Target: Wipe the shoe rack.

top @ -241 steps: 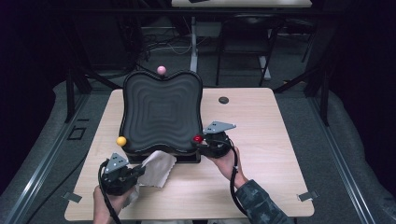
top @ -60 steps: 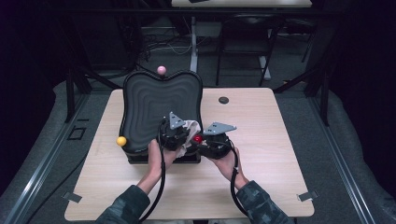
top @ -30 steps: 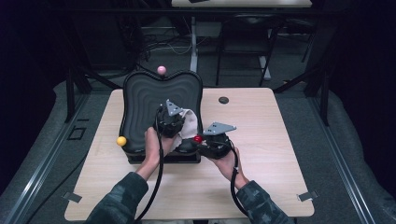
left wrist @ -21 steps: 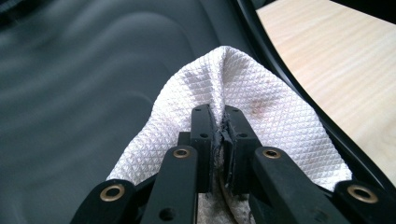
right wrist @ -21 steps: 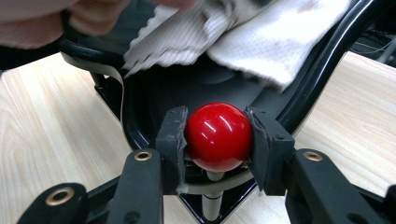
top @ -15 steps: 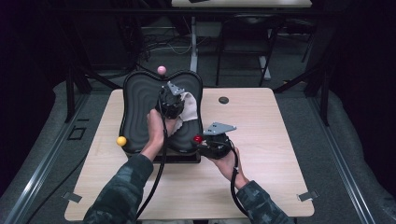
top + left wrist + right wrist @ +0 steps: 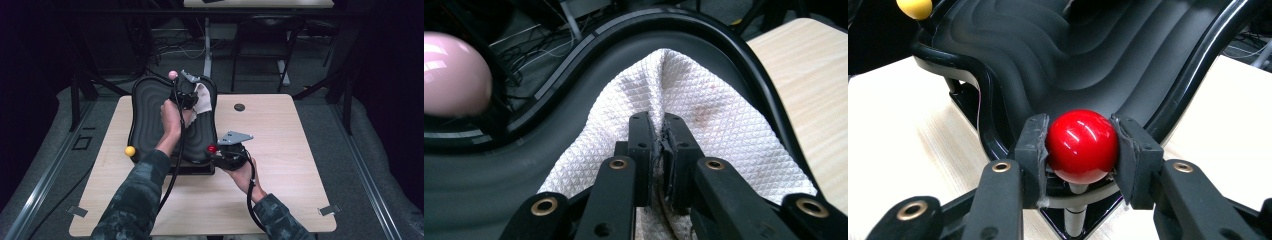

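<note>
A black rippled tray (image 7: 152,117) stands tilted on a base in the middle of the table. My left gripper (image 7: 189,95) is shut on a white quilted cloth (image 7: 204,100) and presses it on the tray's far right corner. In the left gripper view the cloth (image 7: 704,110) spreads over the tray's raised rim (image 7: 734,55), with a pink ball knob (image 7: 451,75) at the left. My right gripper (image 7: 1080,145) is shut on the red ball knob (image 7: 1082,145) at the tray's near right corner, which also appears in the high view as the red knob (image 7: 212,149).
A yellow ball knob (image 7: 130,151) sticks out at the tray's near left corner. A small black disc (image 7: 239,107) lies on the wooden table (image 7: 280,135) to the right of the tray. Dark floor and table legs lie beyond the far edge.
My left gripper has carried the cloth from the tray's middle up to its far right corner near the pink knob. The right gripper has stayed on the red knob.
</note>
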A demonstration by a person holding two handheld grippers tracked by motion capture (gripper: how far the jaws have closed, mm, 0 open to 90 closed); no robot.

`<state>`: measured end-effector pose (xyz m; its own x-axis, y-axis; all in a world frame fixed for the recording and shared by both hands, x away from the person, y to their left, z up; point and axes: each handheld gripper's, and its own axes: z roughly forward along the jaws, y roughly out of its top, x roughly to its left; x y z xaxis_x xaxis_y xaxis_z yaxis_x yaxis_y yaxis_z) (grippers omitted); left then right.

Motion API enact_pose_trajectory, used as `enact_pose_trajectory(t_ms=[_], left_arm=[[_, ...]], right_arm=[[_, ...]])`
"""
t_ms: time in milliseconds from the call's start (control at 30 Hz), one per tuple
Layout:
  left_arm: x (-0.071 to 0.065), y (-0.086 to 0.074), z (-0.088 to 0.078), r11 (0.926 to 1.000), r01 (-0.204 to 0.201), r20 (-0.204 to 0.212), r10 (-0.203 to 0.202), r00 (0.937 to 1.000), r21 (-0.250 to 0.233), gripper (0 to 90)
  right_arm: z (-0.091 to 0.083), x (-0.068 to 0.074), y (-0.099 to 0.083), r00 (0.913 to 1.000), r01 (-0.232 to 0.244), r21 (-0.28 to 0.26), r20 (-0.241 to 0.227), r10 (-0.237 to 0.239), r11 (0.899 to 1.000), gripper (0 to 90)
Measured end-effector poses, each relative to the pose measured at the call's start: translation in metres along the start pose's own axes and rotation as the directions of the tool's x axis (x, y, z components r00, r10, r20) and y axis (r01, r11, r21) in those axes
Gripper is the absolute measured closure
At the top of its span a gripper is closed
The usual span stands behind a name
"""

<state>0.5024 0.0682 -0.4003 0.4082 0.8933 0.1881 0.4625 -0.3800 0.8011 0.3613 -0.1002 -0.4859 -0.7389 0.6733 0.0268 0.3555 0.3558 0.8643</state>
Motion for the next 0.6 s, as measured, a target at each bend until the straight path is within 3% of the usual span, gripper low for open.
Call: enact_pose_trajectory(t_ms=[300,600], left_arm=[[0.010,0.017,0.008,0.9995,0.025,-0.034,-0.025,0.9991,0.017,83.8],[0.015,0.012,0.005,0.9991,0.038,-0.018,-0.038,0.9991,0.015,83.8]], right_arm=[[0.000,0.000,0.000,1.0000,-0.002,-0.002,0.001,0.002,1.000,60.1],[0.000,0.000,0.000,1.0000,0.001,0.000,0.002,-0.001,1.000,60.1]])
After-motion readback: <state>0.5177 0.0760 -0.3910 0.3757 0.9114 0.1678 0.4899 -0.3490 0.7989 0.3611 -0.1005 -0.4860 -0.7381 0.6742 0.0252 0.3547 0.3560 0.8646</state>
